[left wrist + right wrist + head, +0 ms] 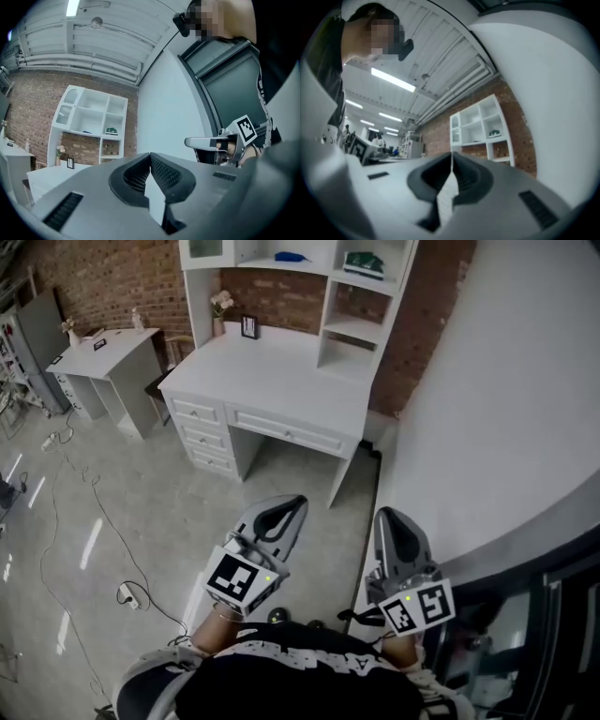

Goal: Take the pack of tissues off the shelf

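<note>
Green against white, the tissues (364,262) lie in the upper right compartment of the shelf (330,310) above the desk (272,371), well apart from me across open floor. My left gripper (296,503) and right gripper (388,515) are both held low in front of me with jaws pressed together and nothing between them, so the reach has not begun. I judge the first need is simply to walk up close. The right gripper looks the better choice, since that compartment sits on the shelf's right side. I would spread its jaws wide before they enter the compartment, not inside it, where the uprights leave little room. I would come in level, take the pack across its narrower side, and close gently, because a soft pack will probably crumple or slip. Then I would draw it straight back, clear of the front edge, before lowering it.
</note>
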A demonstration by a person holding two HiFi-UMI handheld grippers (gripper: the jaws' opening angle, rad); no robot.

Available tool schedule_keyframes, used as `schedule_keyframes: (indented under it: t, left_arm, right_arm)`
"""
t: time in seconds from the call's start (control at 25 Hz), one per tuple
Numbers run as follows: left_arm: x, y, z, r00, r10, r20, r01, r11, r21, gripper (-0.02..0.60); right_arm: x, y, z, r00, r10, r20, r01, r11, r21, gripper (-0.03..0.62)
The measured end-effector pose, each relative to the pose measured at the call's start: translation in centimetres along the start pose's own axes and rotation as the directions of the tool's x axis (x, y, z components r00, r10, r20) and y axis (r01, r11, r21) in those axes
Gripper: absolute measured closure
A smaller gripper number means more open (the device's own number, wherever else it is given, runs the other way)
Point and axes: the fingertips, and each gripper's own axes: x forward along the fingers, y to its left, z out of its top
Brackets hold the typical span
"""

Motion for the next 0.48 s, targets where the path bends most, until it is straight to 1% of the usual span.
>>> schedule_keyframes:
  t: [0.12, 0.24, 0.4, 0.48]
  left_arm:
    - [-0.4, 1.3, 0.2, 1.0, 0.012, 0.004, -0.012, 1.0, -0.013, 0.545]
    - [-0.7, 2.3, 0.3, 1.0, 0.013, 0.013, -0.013, 1.0, -0.014, 0.545]
    - [-1.1, 3.8, 0.2, 1.0, 0.015, 0.023, -0.015, 1.0, 0.001, 0.545]
    - [-1.2, 4.2, 0.1, 1.0, 0.016, 0.02, -0.015, 1.0, -0.012, 0.545]
  right_arm:
    - [0.9, 0.4, 0.0, 1.0, -0.001, 0.009, 0.001, 1.0, 0.001, 0.562]
    - [1.9, 1.1, 0.1, 1.0, 0.005, 0.007, -0.004, 1.0, -0.02, 0.562]
    - [3.1, 1.9, -0.1, 1.0, 0.004, 0.006, -0.004, 1.0, -0.031, 0.562]
    - [3.3, 2.1, -0.5, 1.0, -0.001, -0.002, 0.001, 1.0, -0.029, 0.562]
